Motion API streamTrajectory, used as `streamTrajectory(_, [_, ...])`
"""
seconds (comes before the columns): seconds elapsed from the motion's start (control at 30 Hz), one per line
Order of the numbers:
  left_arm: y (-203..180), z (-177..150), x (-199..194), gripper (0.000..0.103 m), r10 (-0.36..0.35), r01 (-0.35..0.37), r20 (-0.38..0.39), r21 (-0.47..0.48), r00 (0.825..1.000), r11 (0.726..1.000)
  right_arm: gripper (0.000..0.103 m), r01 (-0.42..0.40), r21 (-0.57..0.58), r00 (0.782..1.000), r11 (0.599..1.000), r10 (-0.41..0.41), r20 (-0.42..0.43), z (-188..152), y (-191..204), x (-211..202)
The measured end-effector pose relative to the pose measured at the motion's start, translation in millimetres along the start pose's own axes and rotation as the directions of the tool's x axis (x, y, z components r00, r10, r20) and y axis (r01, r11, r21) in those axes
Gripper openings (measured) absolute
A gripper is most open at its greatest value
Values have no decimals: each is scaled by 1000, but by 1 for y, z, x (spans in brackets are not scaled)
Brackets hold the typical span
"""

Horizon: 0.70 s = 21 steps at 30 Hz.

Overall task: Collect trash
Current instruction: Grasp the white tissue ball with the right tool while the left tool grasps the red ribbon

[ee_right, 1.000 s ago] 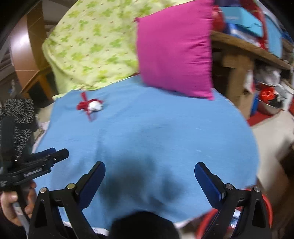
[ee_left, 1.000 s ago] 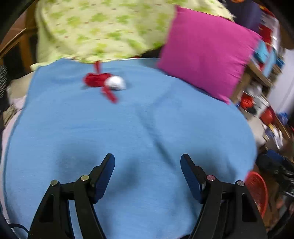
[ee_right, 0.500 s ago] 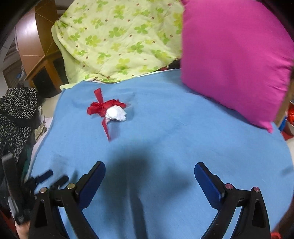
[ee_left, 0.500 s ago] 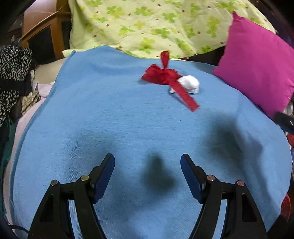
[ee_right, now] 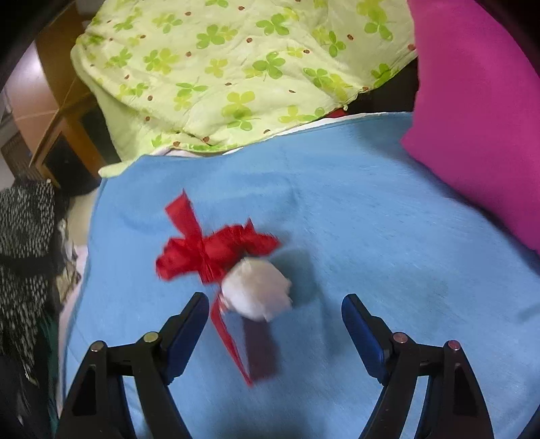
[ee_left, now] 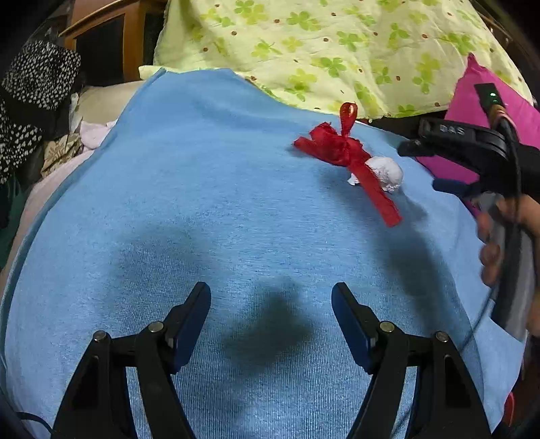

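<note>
The right gripper point(ee_right: 273, 320) is hanging low over the bed with its blue-padded jaws spread wide and nothing between them. The crumpled white paper ball point(ee_right: 258, 292) is lying just ahead of the gap, nearer the left finger, without touching either pad as far as the blurred frame shows. The red ribbon point(ee_right: 206, 250) is lying against the ball on its far-left side, its bow spreading beyond the ball. One tail is running back toward the camera past the left fingertip and into the gap, so the ribbon's long axis is lying roughly along the gripper's line of sight.

The left gripper point(ee_left: 271, 314) is also standing wide open and holding nothing, hovering over bare cloth. From its view the ribbon point(ee_left: 341, 148) and the ball point(ee_left: 386, 172) are sitting well ahead and to the right. The ribbon is slanting from a small loop at the upper end down to a free tail at the lower right, and the ball is touching it on the right side. The right gripper point(ee_left: 435, 165) is reaching in from the right edge, its tips close beside the ball.

Everything is resting on a blue blanket point(ee_right: 371, 236) that is covering the bed. A green clover-print quilt point(ee_right: 236, 67) is bunching up at the far end, a magenta pillow point(ee_right: 472, 118) is leaning at the right, and black-and-white speckled fabric point(ee_left: 30, 98) is heaping at the left beside wooden furniture point(ee_left: 131, 30).
</note>
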<state>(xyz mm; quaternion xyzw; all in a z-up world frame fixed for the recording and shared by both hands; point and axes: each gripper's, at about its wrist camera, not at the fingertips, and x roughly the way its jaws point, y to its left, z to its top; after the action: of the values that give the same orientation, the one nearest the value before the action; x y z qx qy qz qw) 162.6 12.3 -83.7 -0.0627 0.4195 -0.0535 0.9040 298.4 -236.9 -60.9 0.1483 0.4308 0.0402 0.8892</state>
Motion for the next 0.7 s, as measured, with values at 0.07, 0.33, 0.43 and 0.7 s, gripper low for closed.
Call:
streamTrajectory(0.07, [1, 2, 0, 75, -2, 2, 7, -8, 1000, 1000, 79, 0, 2, 1000, 1000, 0, -7, 5, 4, 11])
streamTrajectory(0.33, [7, 2, 6, 75, -24, 23, -20, -46, 1000, 999, 55, -11, 24, 998, 1000, 13, -62, 8, 6, 47])
streamTrajectory(0.43, [6, 2, 8, 75, -27, 26, -25, -47, 999, 999, 55, -21, 12, 995, 1000, 22, -93, 6, 9, 53])
streamTrajectory(0.7, [7, 3, 5, 75, -18, 18, -9, -45, 1000, 999, 39, -24, -29, 997, 999, 22, -76, -2, 8, 46])
